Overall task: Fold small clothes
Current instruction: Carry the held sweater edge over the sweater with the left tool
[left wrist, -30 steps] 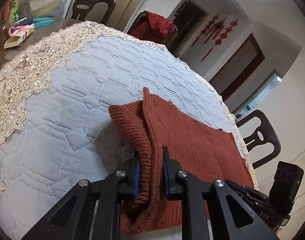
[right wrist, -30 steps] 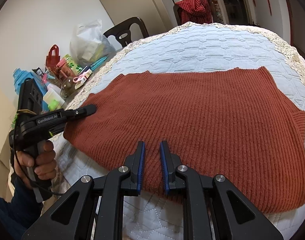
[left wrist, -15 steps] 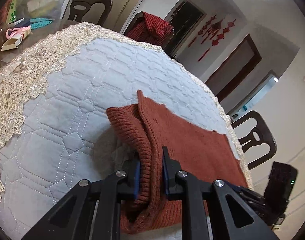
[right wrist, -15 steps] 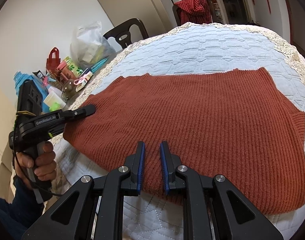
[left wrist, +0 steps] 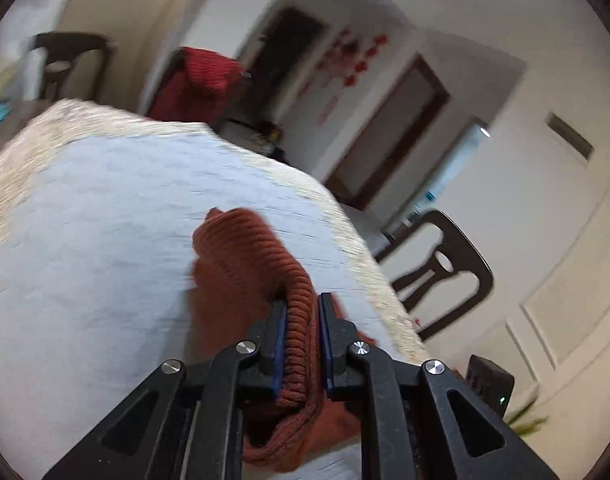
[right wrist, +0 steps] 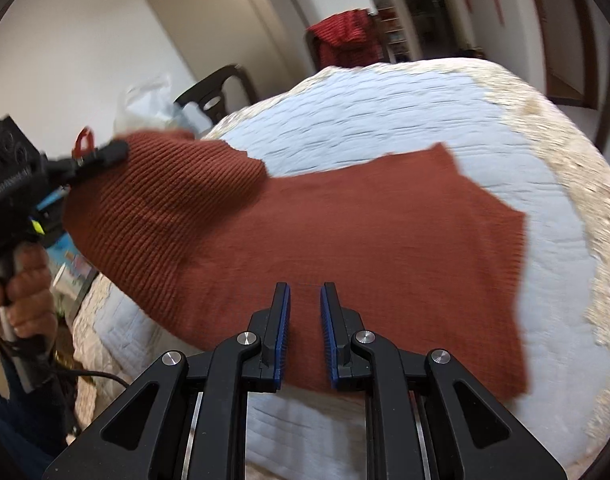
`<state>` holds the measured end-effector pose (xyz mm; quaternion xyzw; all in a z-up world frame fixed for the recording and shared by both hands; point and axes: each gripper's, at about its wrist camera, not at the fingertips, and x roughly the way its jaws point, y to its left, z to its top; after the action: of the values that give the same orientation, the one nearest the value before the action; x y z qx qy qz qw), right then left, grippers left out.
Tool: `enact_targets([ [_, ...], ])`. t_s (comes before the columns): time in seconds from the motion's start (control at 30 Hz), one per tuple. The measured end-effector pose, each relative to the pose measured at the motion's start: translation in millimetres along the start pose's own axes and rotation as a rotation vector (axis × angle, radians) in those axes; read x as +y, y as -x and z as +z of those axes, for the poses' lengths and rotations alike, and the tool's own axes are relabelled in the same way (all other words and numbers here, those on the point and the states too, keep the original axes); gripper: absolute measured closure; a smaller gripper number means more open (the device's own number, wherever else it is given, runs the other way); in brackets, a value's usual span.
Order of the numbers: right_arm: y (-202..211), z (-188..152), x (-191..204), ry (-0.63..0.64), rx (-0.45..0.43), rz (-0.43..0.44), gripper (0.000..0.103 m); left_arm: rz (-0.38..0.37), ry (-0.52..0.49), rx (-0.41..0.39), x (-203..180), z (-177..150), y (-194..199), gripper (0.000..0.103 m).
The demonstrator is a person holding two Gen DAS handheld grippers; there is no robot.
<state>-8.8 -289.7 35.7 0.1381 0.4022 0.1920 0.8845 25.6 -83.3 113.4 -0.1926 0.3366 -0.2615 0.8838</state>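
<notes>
A rust-red knit sweater [right wrist: 345, 232] lies on a quilted pale-blue table cover [right wrist: 365, 116]. My left gripper [left wrist: 301, 312] is shut on a bunched edge of the sweater [left wrist: 265, 256] and holds it lifted off the table. In the right wrist view the left gripper [right wrist: 105, 156] shows at the far left, raising that side of the sweater. My right gripper [right wrist: 305, 300] hovers low over the sweater's near edge; its jaws stand a narrow gap apart with nothing between them.
The cover has a cream lace border [right wrist: 577, 184]. Dark chairs stand around the table [left wrist: 441, 268], one draped with a red checked cloth [right wrist: 345, 36]. A plastic bag [right wrist: 153, 104] and small items sit on the table's left side.
My left gripper has lifted the sweater's left side up off the table and swung it over to the right. The right gripper has stayed by the near edge.
</notes>
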Motion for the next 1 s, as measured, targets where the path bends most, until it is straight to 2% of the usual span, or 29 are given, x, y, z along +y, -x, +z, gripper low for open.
enact_targets([
  [0.1,17,-5,-18,-0.041,-0.032,-0.030,0.087,-0.039,-0.039,0.077,-27,-6,-41,0.087],
  [0.17,27,-11,-29,-0.070,-0.045,-0.052,0.087,-0.039,-0.058,0.136,-38,-19,-69,0.087],
  [0.2,31,-13,-34,-0.081,-0.047,-0.059,0.087,-0.046,-0.057,0.183,-40,-27,-87,0.088],
  [0.23,34,-16,-39,-0.093,-0.048,-0.067,0.087,-0.054,-0.055,0.232,-41,-37,-104,0.094],
  [0.3,40,-20,-48,-0.115,-0.048,-0.072,0.087,-0.061,-0.047,0.326,-40,-56,-131,0.094],
  [0.37,44,-22,-53,-0.128,-0.049,-0.066,0.087,-0.067,-0.041,0.368,-40,-68,-139,0.094],
  [0.47,50,-22,-56,-0.142,-0.062,-0.030,0.087,-0.126,-0.040,0.329,-46,-61,-116,0.093],
  [0.5,51,-21,-58,-0.147,-0.065,-0.014,0.085,-0.134,-0.052,0.296,-46,-55,-104,0.089],
  [0.53,52,-20,-57,-0.156,-0.068,0.013,0.077,-0.129,-0.065,0.255,-45,-49,-91,0.083],
  [0.57,52,-19,-58,-0.170,-0.073,0.050,0.071,-0.122,-0.072,0.218,-42,-44,-78,0.081],
  [0.6,52,-18,-58,-0.185,-0.078,0.093,0.060,-0.102,-0.080,0.178,-37,-39,-64,0.080],
  [0.7,44,-9,-58,-0.222,-0.078,0.202,0.058,-0.002,-0.107,0.113,-11,-30,-41,0.080],
  [0.83,20,5,-54,-0.263,-0.033,0.283,0.058,0.082,-0.084,0.141,20,-44,-38,0.080],
  [0.9,2,12,-50,-0.259,0.011,0.296,0.058,0.082,-0.078,0.160,30,-54,-40,0.080],
  [1.0,-20,16,-46,-0.261,0.079,0.257,0.058,0.064,-0.089,0.148,31,-66,-40,0.080],
])
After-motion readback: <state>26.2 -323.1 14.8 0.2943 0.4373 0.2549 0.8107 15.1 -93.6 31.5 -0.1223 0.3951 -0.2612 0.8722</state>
